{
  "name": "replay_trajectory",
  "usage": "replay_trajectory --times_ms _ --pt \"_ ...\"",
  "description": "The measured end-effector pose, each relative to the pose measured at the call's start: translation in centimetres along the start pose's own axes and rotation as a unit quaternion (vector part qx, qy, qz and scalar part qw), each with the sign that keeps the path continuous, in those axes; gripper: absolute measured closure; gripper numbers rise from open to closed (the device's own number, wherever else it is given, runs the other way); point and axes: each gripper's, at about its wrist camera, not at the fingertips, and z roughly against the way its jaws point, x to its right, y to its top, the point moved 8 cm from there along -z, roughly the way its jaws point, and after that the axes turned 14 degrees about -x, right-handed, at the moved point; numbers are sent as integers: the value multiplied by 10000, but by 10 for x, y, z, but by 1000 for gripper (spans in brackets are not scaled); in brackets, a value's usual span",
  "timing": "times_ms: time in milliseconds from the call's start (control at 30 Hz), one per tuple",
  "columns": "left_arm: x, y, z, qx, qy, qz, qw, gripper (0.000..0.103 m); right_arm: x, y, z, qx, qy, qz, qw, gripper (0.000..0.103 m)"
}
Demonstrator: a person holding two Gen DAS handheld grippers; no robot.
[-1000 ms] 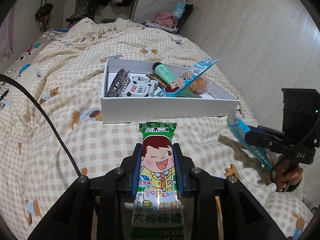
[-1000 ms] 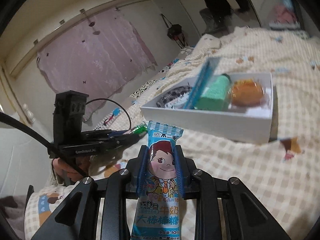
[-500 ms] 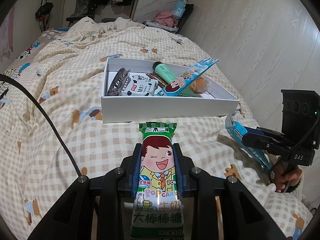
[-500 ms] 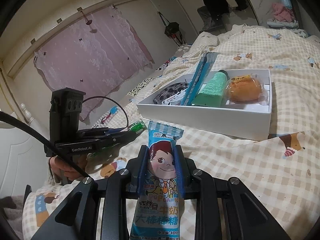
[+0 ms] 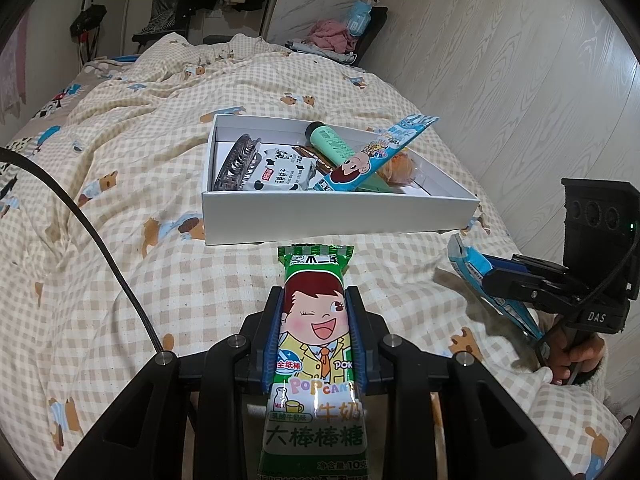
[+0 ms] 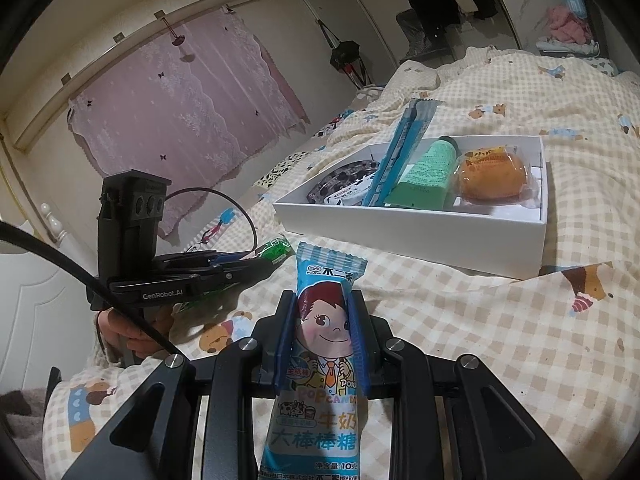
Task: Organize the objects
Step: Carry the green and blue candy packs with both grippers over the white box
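Note:
My left gripper (image 5: 315,300) is shut on a green lollipop packet (image 5: 316,344), held above the checked bedspread in front of a white box (image 5: 340,216). My right gripper (image 6: 324,306) is shut on a blue lollipop packet (image 6: 322,352), also short of the white box (image 6: 416,236). In the box lie a dark hair clip (image 5: 236,162), a cow-print packet (image 5: 280,174), a mint green tube (image 5: 330,144), another blue lollipop packet (image 5: 376,156) leaning on the rim, and an orange bun (image 6: 490,176). Each gripper shows in the other's view: the right one (image 5: 472,264), the left one (image 6: 276,254).
The checked bedspread (image 5: 120,152) covers the whole bed. A wooden panel wall (image 5: 520,60) runs along the right side. A pink curtain (image 6: 192,92) hangs on the far wall. A black cable (image 5: 80,208) trails from my left gripper across the bedspread.
The right gripper has dropped slightly and swung to face the box more squarely. The left gripper has barely moved. Both packets stay gripped.

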Motion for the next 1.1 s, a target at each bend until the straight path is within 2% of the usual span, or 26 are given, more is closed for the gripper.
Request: replay_trajectory --times_ms 233,367,467,600,800,967,1100 --pt "-2 -2 2 81 41 15 10000 71 1 -1 2 42 36 -39 10000 75" --pt "0 3 18 361 75 -55 9993 71 2 5 13 143 135 -72 9998 75" --pt "7 12 39 609 275 -308 9973 71 -2 18 27 229 66 42 9997 75" --pt "19 37 58 796 383 -607 9942 71 -9 52 44 402 -72 226 9989 75" --pt "29 94 78 1029 596 -675 9906 71 3 126 60 756 -536 46 9957 75" --pt "37 145 92 1174 681 -610 9889 71 14 187 76 1185 -999 -144 9878 75" --pt "38 168 80 1423 962 -655 9830 71 31 193 65 1535 -1109 -366 9812 75"
